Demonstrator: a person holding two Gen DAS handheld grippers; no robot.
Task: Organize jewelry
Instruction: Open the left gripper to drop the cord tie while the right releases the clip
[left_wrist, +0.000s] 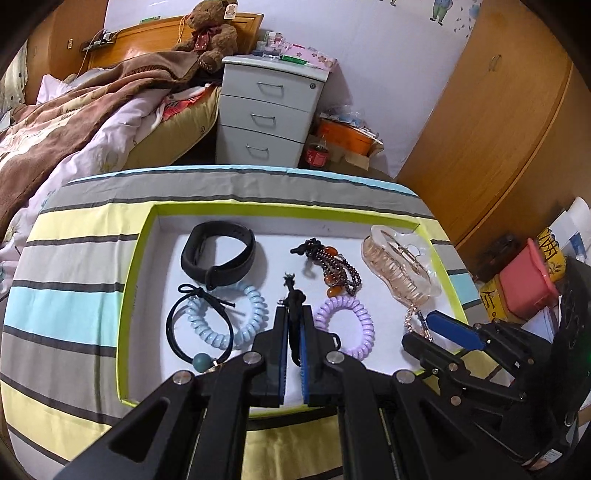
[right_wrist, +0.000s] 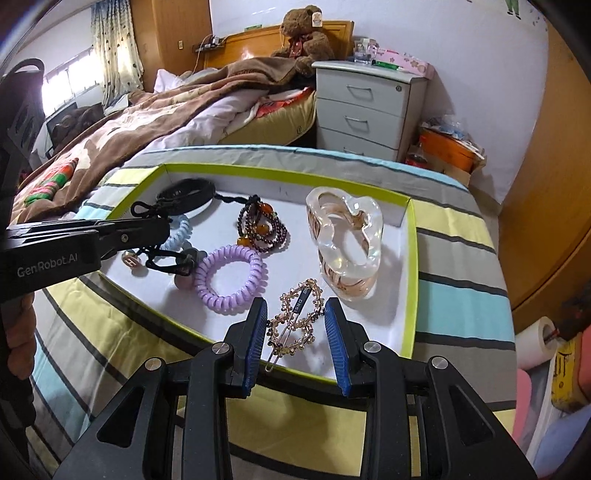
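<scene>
Bedroom, striped cloth under green-rimmed tray (left_wrist: 127, 302). My left gripper (left_wrist: 294, 325) clamped on black hair tie (left_wrist: 293, 295), cord running lengthwise between pads, loose end toward tray's far wall. My right gripper (right_wrist: 295, 325) wide apart around beaded hair clip (right_wrist: 295, 317), long axis pointing away, slightly right. Risk: thin cord slipping free, snagging purple coil tie (left_wrist: 345, 326) beside it.

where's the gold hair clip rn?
In the right wrist view the gold hair clip lies flat on the tray floor at its near edge, between the open right tool fingers, with the purple coil tie to its left.
</scene>
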